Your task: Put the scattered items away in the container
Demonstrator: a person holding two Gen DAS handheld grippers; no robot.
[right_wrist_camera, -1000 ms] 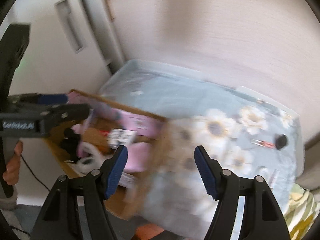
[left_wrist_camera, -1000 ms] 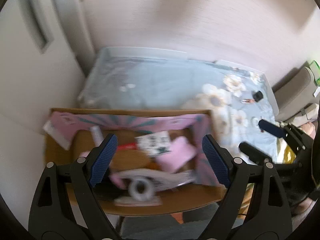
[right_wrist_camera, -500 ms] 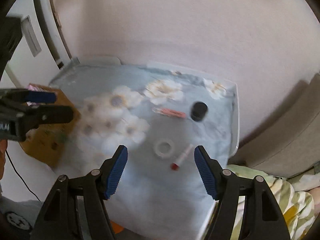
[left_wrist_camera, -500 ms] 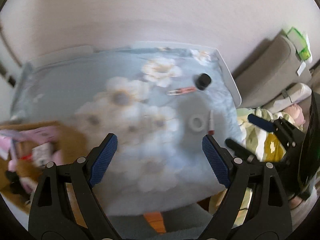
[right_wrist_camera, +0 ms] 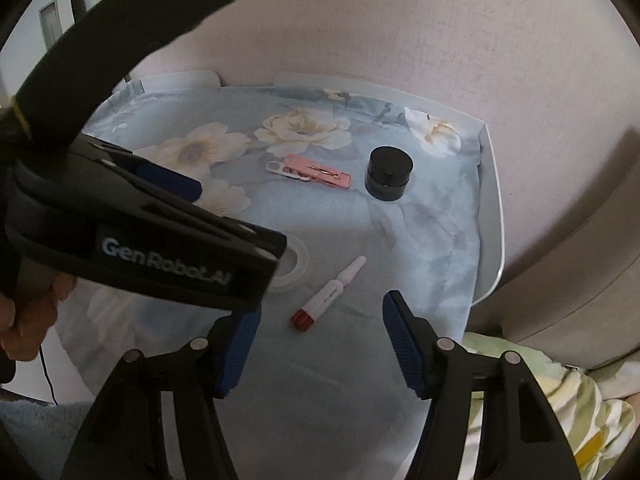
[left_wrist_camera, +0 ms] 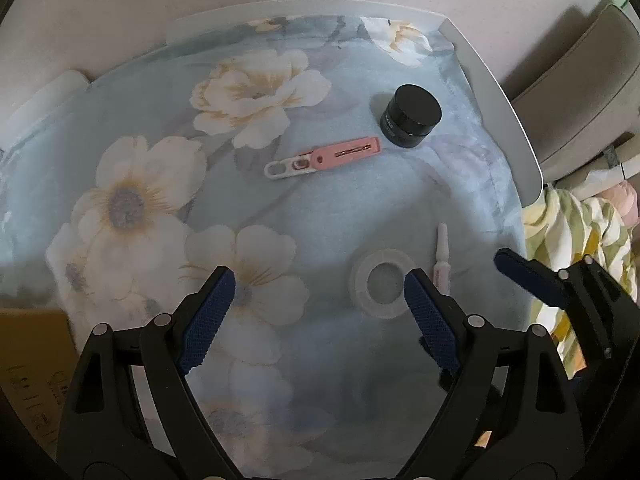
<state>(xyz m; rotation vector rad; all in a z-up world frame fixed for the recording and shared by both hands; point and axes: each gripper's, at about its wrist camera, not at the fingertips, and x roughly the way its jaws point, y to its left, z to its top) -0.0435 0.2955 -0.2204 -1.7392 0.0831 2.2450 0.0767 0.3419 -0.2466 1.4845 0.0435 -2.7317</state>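
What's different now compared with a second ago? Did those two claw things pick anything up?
Both grippers swung away from the cardboard box to the flowered cloth and dropped closer. The left gripper hangs open beside the tape roll; the right gripper has just been closing a little, the red-capped tube ahead of it, nothing between its jaws. Nothing was picked up. The black jar, pink clip, tape and tube lie where they were.

black jar (left_wrist_camera: pixel 412 115) upright; pink clipper (left_wrist_camera: pixel 324 157), tape ring (left_wrist_camera: pixel 382 282), tube (right_wrist_camera: pixel 328 294) flat

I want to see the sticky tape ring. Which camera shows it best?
The left wrist view: the whole tape ring lies in plain sight on the flowered cloth. In the right wrist view, the left tongs cover most of it.
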